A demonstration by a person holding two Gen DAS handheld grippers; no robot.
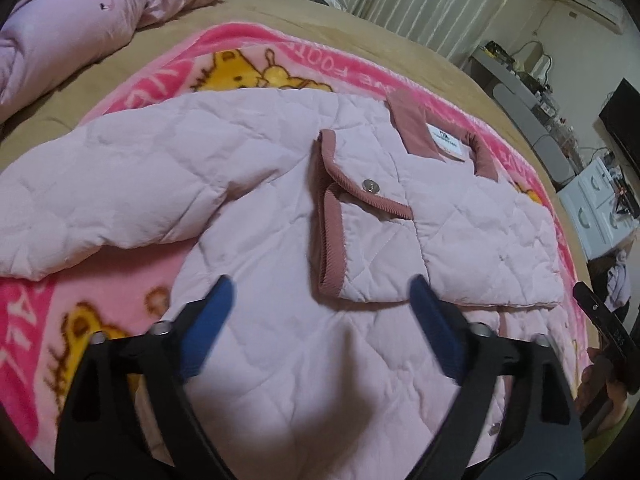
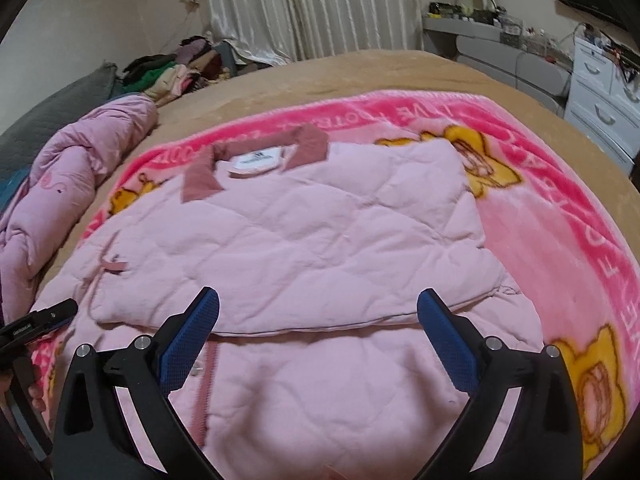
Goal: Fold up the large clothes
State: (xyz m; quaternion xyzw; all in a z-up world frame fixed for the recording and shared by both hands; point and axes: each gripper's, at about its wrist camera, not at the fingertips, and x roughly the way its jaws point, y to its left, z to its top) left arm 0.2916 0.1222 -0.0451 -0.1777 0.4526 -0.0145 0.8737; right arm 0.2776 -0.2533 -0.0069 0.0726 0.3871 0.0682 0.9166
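A pale pink quilted jacket (image 1: 280, 184) with a dusty-rose collar (image 1: 412, 128) lies flat on a pink cartoon blanket (image 1: 240, 52). One sleeve (image 1: 472, 232), its rose cuff (image 1: 332, 216) showing a snap, is folded across the chest; the other sleeve (image 1: 100, 192) stretches left. My left gripper (image 1: 320, 312) is open and empty just above the jacket's lower body. In the right wrist view the jacket (image 2: 320, 240) shows the folded sleeve across it. My right gripper (image 2: 318, 320) is open and empty over the hem. The other gripper shows at the left edge (image 2: 36, 324).
The blanket (image 2: 560, 216) lies on a tan bed (image 2: 360, 72). A bunched pink duvet (image 1: 80, 20) sits at the bed's left side. A pile of clothes (image 2: 180, 64), curtains, a grey desk (image 2: 500, 44) and white drawers (image 2: 604, 100) stand beyond the bed.
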